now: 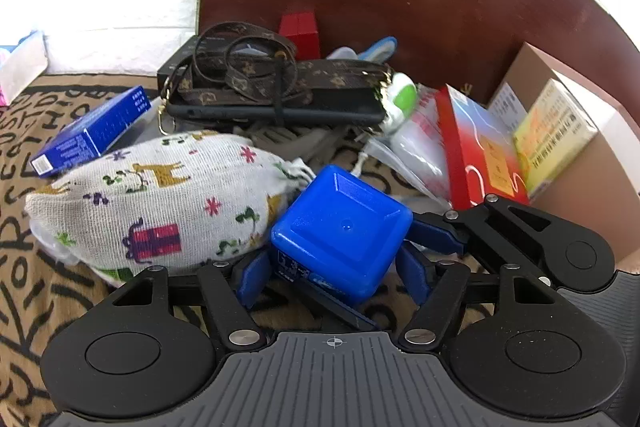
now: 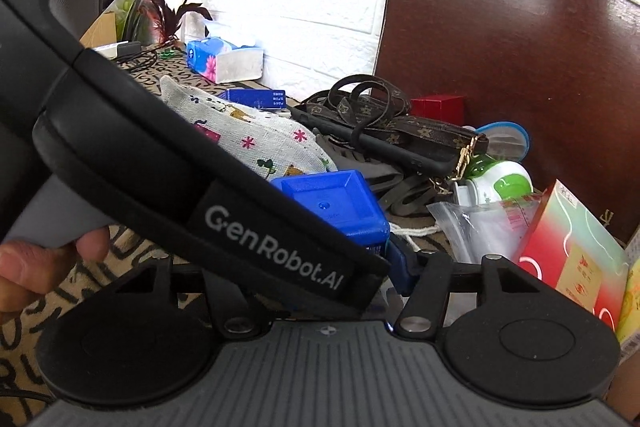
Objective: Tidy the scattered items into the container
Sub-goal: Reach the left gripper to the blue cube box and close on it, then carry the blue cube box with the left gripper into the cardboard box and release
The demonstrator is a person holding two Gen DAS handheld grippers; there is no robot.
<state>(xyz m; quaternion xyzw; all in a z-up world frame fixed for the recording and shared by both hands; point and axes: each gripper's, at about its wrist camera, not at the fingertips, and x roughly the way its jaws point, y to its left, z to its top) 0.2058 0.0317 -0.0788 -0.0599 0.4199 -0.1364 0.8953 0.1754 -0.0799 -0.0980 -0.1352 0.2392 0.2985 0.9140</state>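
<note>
A blue square plastic box [image 1: 340, 227] sits on the patterned cloth [image 1: 36, 287], against a printed fabric pouch [image 1: 160, 203]. My left gripper [image 1: 334, 267] is shut on it, one blue finger pressing each side. My right gripper [image 1: 372, 263] comes in from the right and holds the same box: one finger [image 1: 436, 235] is on its far right corner, the other along its near lower edge. In the right wrist view the blue box [image 2: 336, 203] shows behind the left tool's black body [image 2: 240, 223], which hides the left finger of my right gripper [image 2: 326, 247].
Behind lie a phone wrapped in a brown monogram strap [image 1: 276, 95], a blue carton [image 1: 92, 131], a small red box [image 1: 300, 31], a green-and-white bottle [image 1: 400, 99] and a plastic bag [image 1: 416, 151]. A red packet [image 1: 476, 155] leans by a cardboard box [image 1: 592, 195]. A hand [image 2: 40, 259] grips the left tool.
</note>
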